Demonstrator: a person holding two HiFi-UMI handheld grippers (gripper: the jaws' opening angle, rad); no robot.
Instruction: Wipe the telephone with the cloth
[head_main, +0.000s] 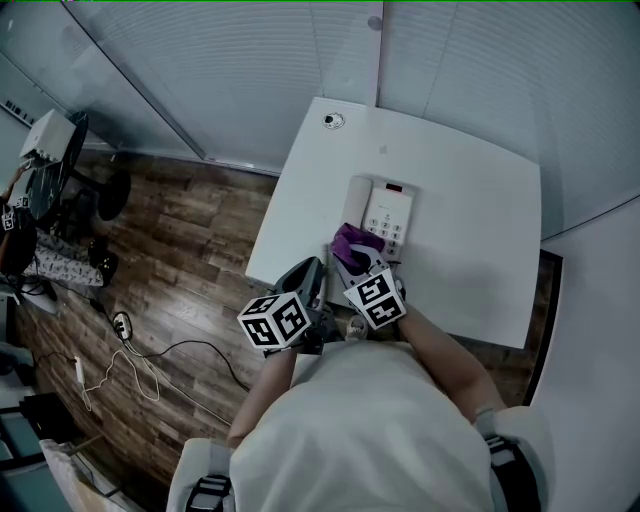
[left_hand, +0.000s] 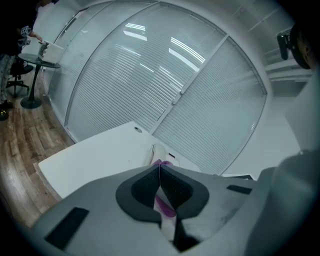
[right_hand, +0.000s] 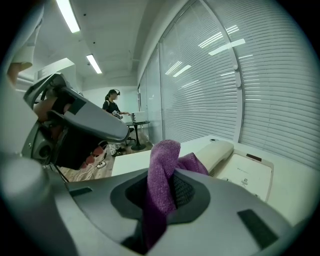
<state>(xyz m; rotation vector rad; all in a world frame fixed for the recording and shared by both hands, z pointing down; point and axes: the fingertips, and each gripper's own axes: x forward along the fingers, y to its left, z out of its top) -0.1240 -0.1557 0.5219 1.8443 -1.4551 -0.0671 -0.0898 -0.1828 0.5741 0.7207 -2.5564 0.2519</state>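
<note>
Clamping one purple cloth (right_hand: 161, 172) in the right claw (right_hand: 162, 192), jaws pressing on it, a fold sticking up above them. Holding the left claw (left_hand: 160, 186) shut just beside it, pads together with nothing pinched between them. Carrying two marker cubes, one (head_main: 275, 322) on the left claw and one (head_main: 375, 300) on the right.

Facing one white telephone (right_hand: 247, 172) just ahead of the right claw, with its handset (right_hand: 218, 151) lying in the cradle on the side nearer the left claw and the keypad (head_main: 388, 228) beside it. Dangling the cloth at the telephone's near end, contact not clear. Showing small print on the telephone's body, too small to read.

Resting all of it on one white counter (head_main: 470, 190), with a single round grommet (head_main: 334, 121) at the corner far beyond the left claw. Backing onto slatted blinds (right_hand: 250, 75) past the counter. Trailing loose cables (head_main: 130, 360) over the wood floor (head_main: 190, 250) well out from the left claw, with one small round table (right_hand: 135, 122) and one person (right_hand: 111, 102) standing at it farther off.
</note>
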